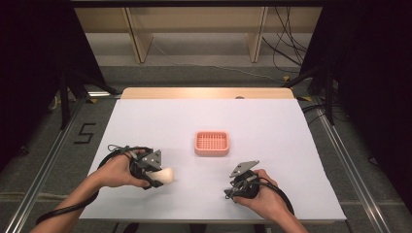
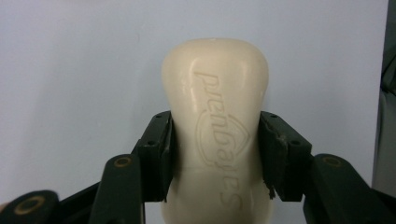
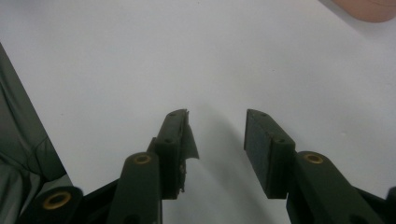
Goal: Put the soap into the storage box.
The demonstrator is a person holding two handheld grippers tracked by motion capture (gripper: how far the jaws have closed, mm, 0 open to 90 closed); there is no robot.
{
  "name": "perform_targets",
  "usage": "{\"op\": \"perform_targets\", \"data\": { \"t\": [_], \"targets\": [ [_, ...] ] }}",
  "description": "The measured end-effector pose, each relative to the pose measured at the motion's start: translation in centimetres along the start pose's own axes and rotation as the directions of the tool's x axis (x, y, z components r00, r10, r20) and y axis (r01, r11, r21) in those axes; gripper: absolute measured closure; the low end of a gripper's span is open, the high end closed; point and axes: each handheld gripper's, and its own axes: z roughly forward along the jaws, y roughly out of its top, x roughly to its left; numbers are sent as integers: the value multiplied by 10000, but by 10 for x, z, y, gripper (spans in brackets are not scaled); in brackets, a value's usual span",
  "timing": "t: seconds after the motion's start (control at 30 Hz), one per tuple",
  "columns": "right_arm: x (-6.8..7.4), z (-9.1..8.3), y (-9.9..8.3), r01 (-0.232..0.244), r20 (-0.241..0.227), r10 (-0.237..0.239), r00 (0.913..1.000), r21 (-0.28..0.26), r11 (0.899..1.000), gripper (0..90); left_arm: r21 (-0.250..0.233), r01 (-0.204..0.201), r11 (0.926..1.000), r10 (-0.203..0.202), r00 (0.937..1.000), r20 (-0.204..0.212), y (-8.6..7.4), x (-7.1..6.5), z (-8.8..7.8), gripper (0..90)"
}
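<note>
A cream bar of soap (image 2: 217, 126) with embossed lettering sits between the jaws of my left gripper (image 2: 217, 158), which is shut on its narrow waist. In the high view the left gripper (image 1: 156, 175) is at the table's front left, and the soap (image 1: 165, 175) sticks out to the right, low over the white table. A pink soap dish (image 1: 212, 142) with a slotted floor stands near the table's middle. My right gripper (image 1: 232, 192) rests at the front right, open, with nothing between its jaws (image 3: 217, 140). A corner of the pink dish (image 3: 369, 9) peeks in at the top right.
The white table cover (image 1: 272, 126) spreads wide around the dish. A wooden strip (image 1: 194, 93) runs along the far edge. Dark curtains, metal rails and cables lie beyond the table's sides.
</note>
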Motion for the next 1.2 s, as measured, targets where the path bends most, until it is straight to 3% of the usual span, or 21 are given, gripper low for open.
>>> {"op": "perform_targets", "data": {
  "t": [0.27, 0.5, 0.53, 0.57, 0.67, 0.7, 0.77, 0.8, 1.1, 1.2],
  "targets": [
    [0, -2, 1, 5, 40, -5, 10000, 27, 10000, 598, -143, -109, 9998, 107, 9998, -171, 10, 6, 1, 488],
    [-1, -6, 0, -302, 51, 303, 9995, -74, 9995, 598, -266, 21, 9996, -21, 10000, -10, 19, 12, 7, 489],
    [-4, -6, 0, 190, 67, -189, 9998, -118, 9998, 598, -316, 82, 9995, -84, 9999, -58, 20, 12, 7, 489],
    [-4, -6, 0, 190, 67, -189, 9998, -118, 9998, 598, -316, 82, 9995, -84, 9999, -58, 20, 12, 7, 489],
    [-2, -8, -1, -388, 69, 388, 9992, 39, 9992, 598, -288, 9, 9996, -13, 9999, -113, 23, 16, 9, 489],
    [-2, -8, -1, -388, 69, 388, 9992, 39, 9992, 598, -283, -47, 9996, 44, 9999, -127, 24, 17, 9, 489],
    [-2, -8, -1, -358, 117, 358, 9993, -5, 9994, 598, -318, -56, 9995, 51, 9999, -163, 26, 18, 10, 489],
    [-4, -7, -1, -33, 120, 35, 9999, -143, 9999, 598, -394, 2, 9992, -8, 9999, -161, 27, 19, 10, 488],
    [-4, -9, -2, -189, 195, 191, 9996, -112, 9998, 598, -508, 37, 9987, -52, 9996, -291, 33, 24, 11, 489],
    [-8, -8, -2, 258, 205, -252, 9995, -285, 9993, 598, -520, 52, 9986, -68, 9995, -304, 35, 25, 13, 488]
  ]
}}
